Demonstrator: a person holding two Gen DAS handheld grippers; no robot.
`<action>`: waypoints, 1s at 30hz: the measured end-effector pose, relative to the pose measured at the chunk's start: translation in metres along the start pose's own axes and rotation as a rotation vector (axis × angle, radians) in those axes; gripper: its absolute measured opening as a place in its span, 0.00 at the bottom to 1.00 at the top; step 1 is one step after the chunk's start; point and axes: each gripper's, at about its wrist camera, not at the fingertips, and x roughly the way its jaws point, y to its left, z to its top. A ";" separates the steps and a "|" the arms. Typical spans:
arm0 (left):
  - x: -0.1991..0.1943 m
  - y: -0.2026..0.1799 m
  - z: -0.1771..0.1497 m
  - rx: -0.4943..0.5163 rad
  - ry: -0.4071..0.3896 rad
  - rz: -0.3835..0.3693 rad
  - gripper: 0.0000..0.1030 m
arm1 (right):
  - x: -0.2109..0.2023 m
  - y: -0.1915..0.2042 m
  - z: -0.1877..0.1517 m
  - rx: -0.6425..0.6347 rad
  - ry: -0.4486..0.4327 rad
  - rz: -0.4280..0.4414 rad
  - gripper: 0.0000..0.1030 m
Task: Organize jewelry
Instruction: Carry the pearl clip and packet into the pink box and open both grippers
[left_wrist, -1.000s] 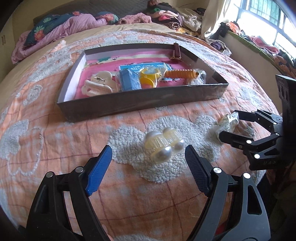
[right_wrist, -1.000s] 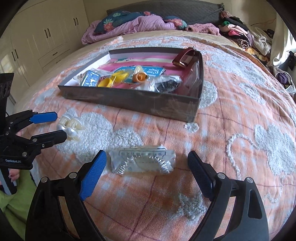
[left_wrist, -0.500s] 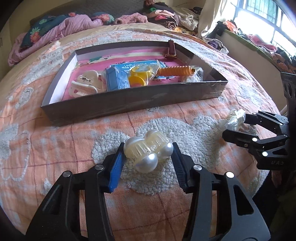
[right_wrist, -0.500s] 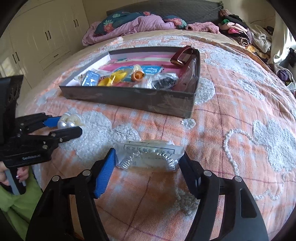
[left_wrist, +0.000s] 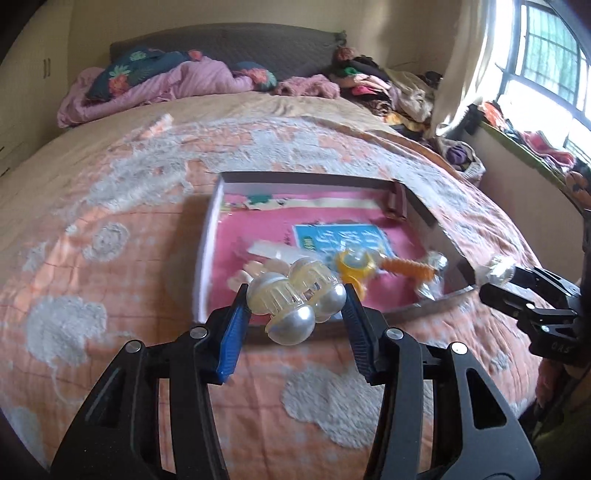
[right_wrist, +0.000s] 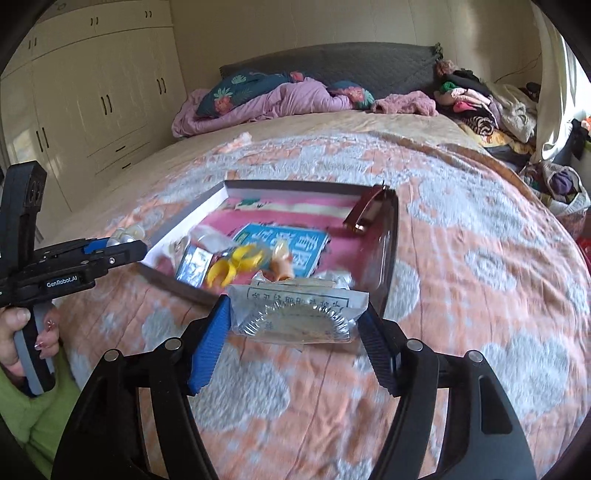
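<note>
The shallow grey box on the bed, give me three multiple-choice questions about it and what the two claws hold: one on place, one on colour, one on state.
1. Where is the yellow ring?
A. inside the shallow grey box
B. on the blanket
C. in the right claw

2. What colour is the box's lining?
A. green
B. pink
C. white

3. The left claw is:
A. open, empty
B. shut on the pearl-tipped translucent hair clip
C. resting on the bed

Answers:
1 A, the yellow ring lies within the shallow grey box.
2 B, the lining is pink.
3 B, the left claw clamps the pearl-tipped translucent hair clip above the bed.
</note>
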 end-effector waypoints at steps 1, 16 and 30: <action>0.004 0.003 0.002 -0.009 0.006 0.009 0.40 | 0.003 -0.002 0.004 0.003 -0.005 -0.004 0.65; 0.032 0.027 -0.001 -0.055 0.054 0.064 0.40 | 0.056 -0.020 0.027 0.054 0.032 -0.089 0.65; 0.025 0.026 0.004 -0.057 0.030 0.061 0.58 | 0.047 -0.014 0.026 0.064 0.009 -0.081 0.85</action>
